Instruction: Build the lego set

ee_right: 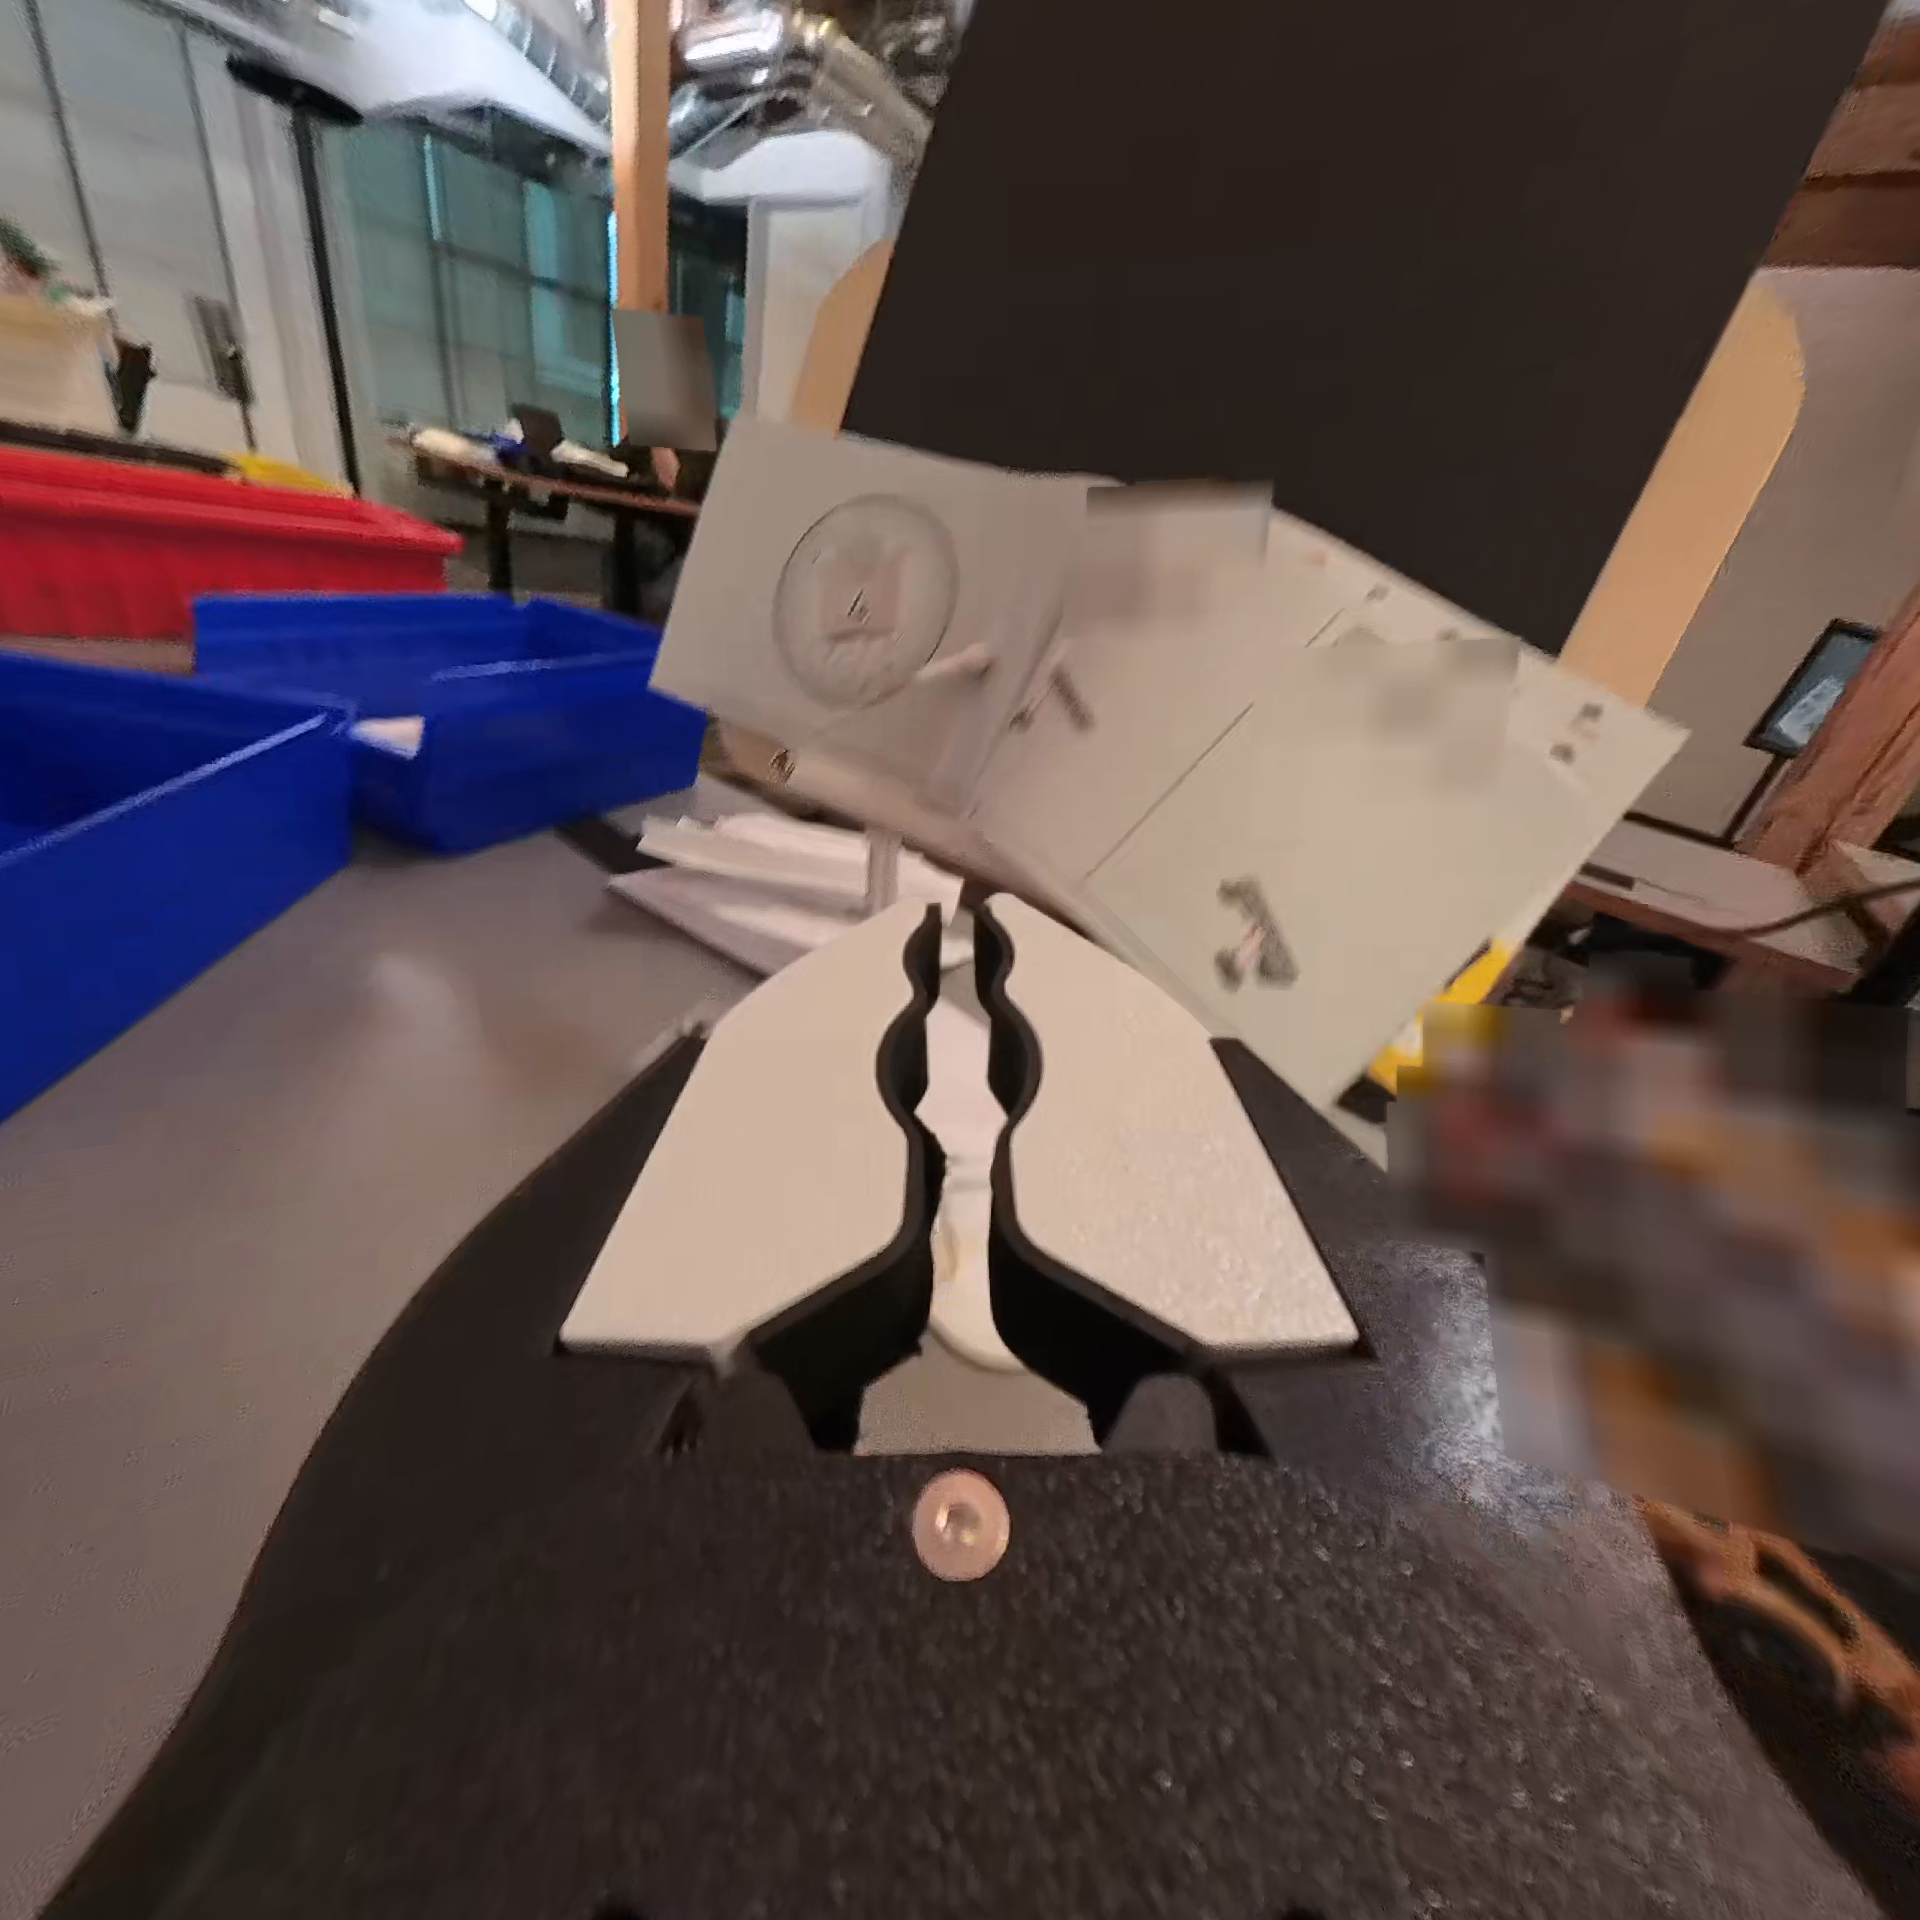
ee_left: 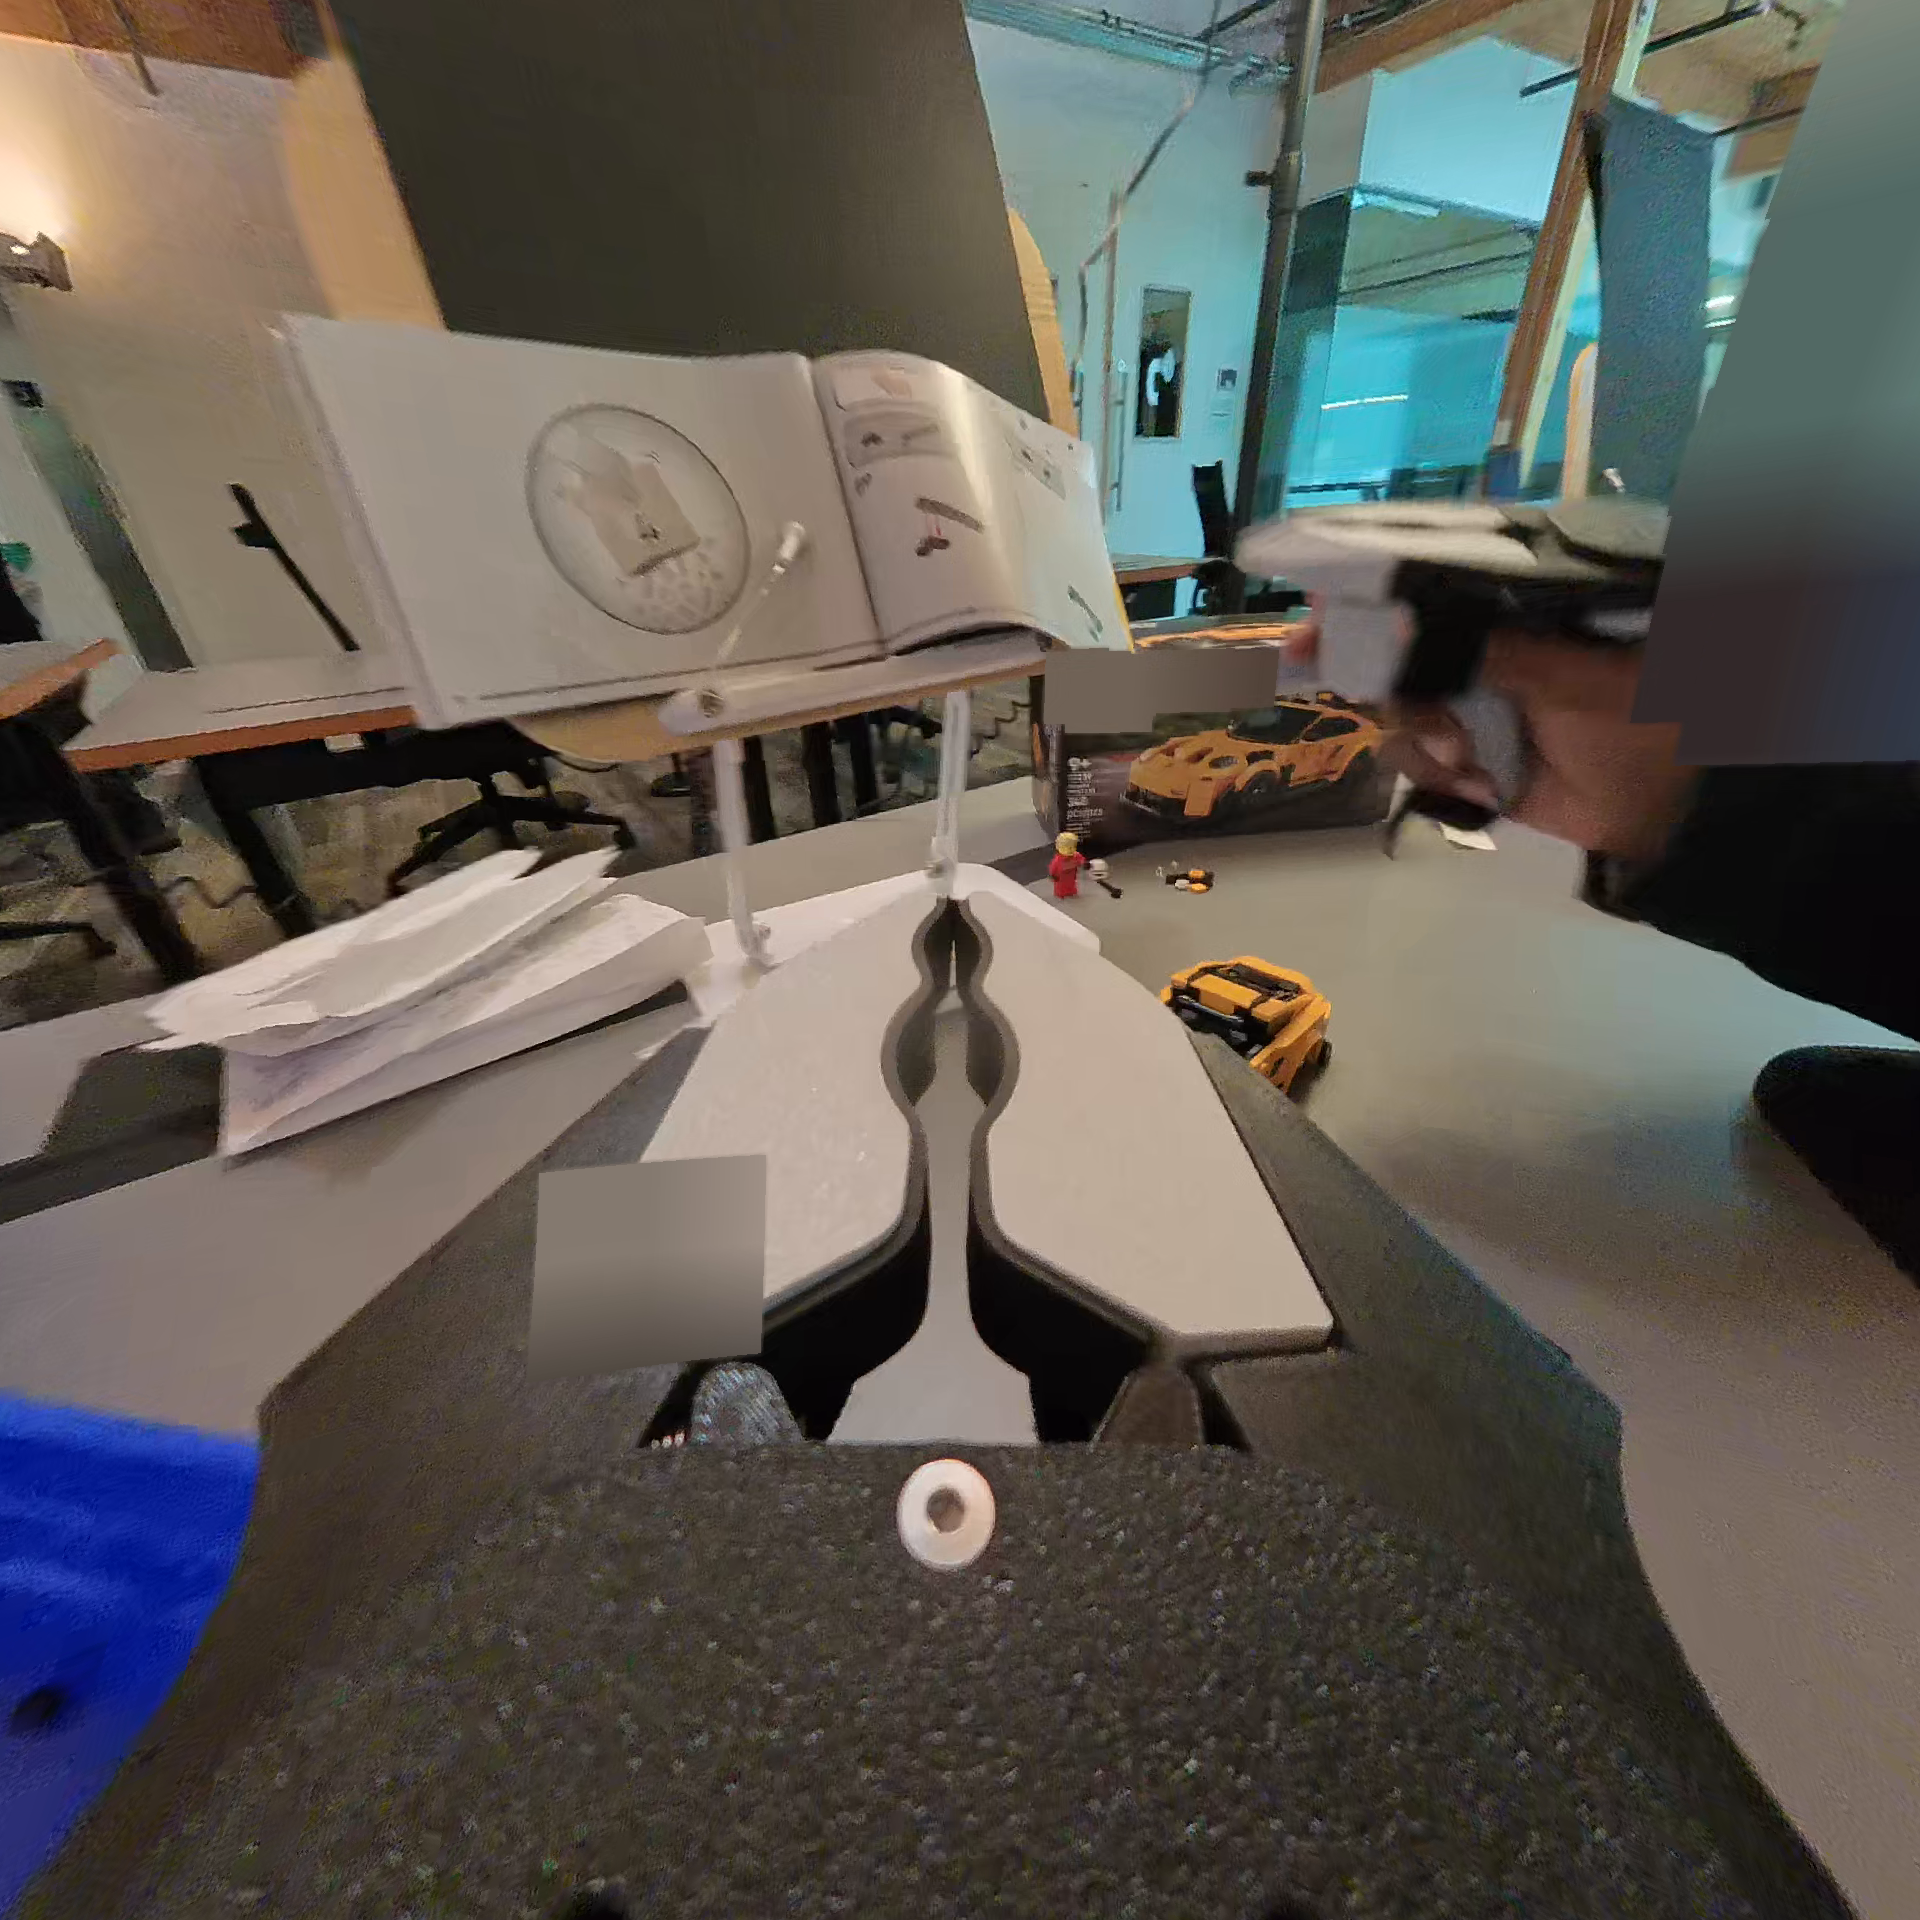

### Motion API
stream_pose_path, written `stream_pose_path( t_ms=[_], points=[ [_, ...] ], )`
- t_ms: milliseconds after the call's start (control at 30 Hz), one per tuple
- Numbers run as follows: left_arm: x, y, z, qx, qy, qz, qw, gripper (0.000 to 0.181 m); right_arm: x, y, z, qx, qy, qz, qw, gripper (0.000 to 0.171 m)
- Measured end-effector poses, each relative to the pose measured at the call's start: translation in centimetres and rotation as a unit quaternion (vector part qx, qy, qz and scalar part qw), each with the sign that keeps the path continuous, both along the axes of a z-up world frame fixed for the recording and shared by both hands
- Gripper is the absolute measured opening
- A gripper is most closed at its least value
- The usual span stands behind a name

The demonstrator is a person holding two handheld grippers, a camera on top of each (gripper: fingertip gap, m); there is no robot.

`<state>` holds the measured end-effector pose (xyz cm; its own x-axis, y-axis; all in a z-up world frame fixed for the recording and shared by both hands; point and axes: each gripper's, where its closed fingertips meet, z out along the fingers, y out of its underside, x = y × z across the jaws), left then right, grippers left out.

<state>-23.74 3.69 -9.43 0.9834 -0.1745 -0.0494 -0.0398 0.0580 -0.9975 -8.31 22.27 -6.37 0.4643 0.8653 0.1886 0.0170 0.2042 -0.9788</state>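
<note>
An open instruction booklet (ee_left: 644,520) rests on a white stand in front of both grippers; it also shows, tilted and blurred, in the right wrist view (ee_right: 1351,831). A part-built orange and black lego car (ee_left: 1252,1013) sits on the grey table (ee_left: 1507,1143), right of my left gripper (ee_left: 951,920), which is shut and empty. A red minifigure (ee_left: 1065,862) and small loose parts (ee_left: 1190,880) lie farther back. My right gripper (ee_right: 961,914) is almost closed, with a thin gap and nothing between the tips, just below the booklet. It shows blurred in the left view (ee_left: 1382,571), raised at the right.
The lego box (ee_left: 1216,769) stands at the back right. A stack of white paper bags (ee_left: 416,997) lies left of the stand. Blue bins (ee_right: 520,727) and a red bin (ee_right: 208,561) stand at the left. A dark sleeve (ee_left: 1849,1132) lies at the right.
</note>
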Motion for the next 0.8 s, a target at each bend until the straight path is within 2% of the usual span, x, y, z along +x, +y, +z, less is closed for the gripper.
stream_pose_path(
  t_ms=[167, 267, 400, 467, 600, 800],
  points=[
    [-9.6, -5.4, 2.7, -0.080, 0.090, 0.116, 0.986, 0.000, 4.4, -3.6, -4.4, -0.033, -0.029, 0.011, 0.999, 0.006],
    [-15.7, -7.8, 1.2, -0.214, 0.123, 0.142, 0.959, 0.000, 6.1, -4.5, -5.2, -0.053, -0.015, -0.002, 0.998, 0.007],
    [-19.1, -9.9, -4.8, -0.420, 0.133, 0.066, 0.895, 0.005, 6.8, -4.8, -5.9, -0.055, -0.010, -0.013, 0.998, 0.008],
    [-19.6, -10.6, -7.6, -0.491, 0.153, 0.030, 0.857, 0.008, 6.8, -4.7, -6.2, -0.050, -0.018, -0.015, 0.998, 0.008],
    [-19.1, -11.0, -11.5, -0.566, 0.177, -0.034, 0.805, 0.010, 6.7, -4.5, -7.1, -0.053, -0.033, -0.016, 0.998, 0.008],
    [-18.8, -12.6, -15.1, -0.646, 0.219, -0.091, 0.725, 0.013, 6.6, -4.4, -8.1, -0.053, -0.050, -0.018, 0.997, 0.008]
  ],
)
